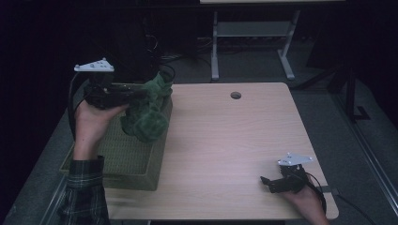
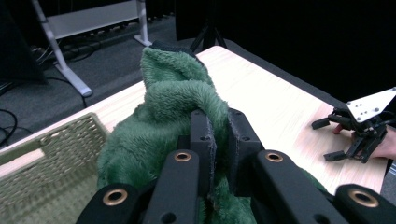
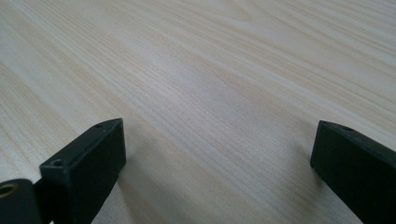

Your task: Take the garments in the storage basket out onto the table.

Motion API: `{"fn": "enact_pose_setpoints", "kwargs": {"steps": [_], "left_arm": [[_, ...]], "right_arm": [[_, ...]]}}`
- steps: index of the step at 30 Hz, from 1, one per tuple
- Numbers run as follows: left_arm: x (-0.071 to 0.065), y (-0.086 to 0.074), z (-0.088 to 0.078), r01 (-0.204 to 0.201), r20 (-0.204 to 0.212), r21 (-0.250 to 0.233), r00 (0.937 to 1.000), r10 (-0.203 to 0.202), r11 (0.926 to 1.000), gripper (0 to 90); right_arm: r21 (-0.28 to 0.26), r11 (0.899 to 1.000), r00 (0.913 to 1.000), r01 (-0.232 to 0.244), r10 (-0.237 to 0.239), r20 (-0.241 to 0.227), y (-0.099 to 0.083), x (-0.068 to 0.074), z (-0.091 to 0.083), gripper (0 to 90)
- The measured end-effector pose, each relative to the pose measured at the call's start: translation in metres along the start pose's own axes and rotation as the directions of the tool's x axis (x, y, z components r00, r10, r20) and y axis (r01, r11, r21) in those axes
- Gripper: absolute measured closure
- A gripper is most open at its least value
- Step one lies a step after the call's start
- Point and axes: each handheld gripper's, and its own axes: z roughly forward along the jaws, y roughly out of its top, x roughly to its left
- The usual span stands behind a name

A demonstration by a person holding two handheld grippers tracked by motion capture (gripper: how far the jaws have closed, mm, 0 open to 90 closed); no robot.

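Observation:
A fluffy green cloth (image 1: 148,110) hangs over the near right part of a woven basket (image 1: 119,164) at the table's left edge. My left gripper (image 1: 136,96) is shut on a fold of the green cloth (image 2: 173,102), held up above the basket (image 2: 46,154); its pads (image 2: 201,135) pinch the fabric between them. My right gripper (image 1: 266,183) rests near the table's front right corner, jaws wide open with only bare wood between its fingers (image 3: 88,163). From the left gripper view, the right gripper (image 2: 334,140) is seen far off, open.
The pale wooden table (image 1: 225,140) has a round cable hole (image 1: 235,95) near its far edge. A grey metal stand (image 1: 253,42) is on the floor behind the table. Surroundings are dark.

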Motion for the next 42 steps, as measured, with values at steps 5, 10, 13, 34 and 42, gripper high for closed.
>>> {"fn": "enact_pose_setpoints", "kwargs": {"steps": [5,10,13,34,42], "left_arm": [[-0.009,0.009,0.006,-0.016,0.006,-0.009,0.9998,0.016,0.9998,83.0],[-0.019,0.019,0.011,-0.039,0.022,-0.018,0.9990,0.040,0.9991,83.2],[-0.023,0.021,0.016,-0.042,0.037,-0.026,0.9984,0.043,0.9988,83.2],[-0.066,0.017,0.088,-0.077,0.189,-0.022,0.9787,0.080,0.9968,83.1],[-0.080,0.007,0.120,-0.085,0.231,-0.018,0.9690,0.087,0.9962,83.1]], "right_arm": [[0.000,1.000,1.0000,0.000,0.000,0.000,0.000,0.000,0.000,3.0],[0.000,1.000,1.0000,0.000,0.000,0.000,0.000,0.000,0.000,3.0],[0.000,1.000,1.0000,-0.001,0.001,0.000,0.000,0.000,0.000,3.0],[-0.001,1.000,1.0000,-0.005,0.005,-0.001,0.000,0.000,0.000,3.0],[-0.003,1.000,1.0000,0.000,0.000,0.001,0.000,0.000,0.000,3.0]]}}
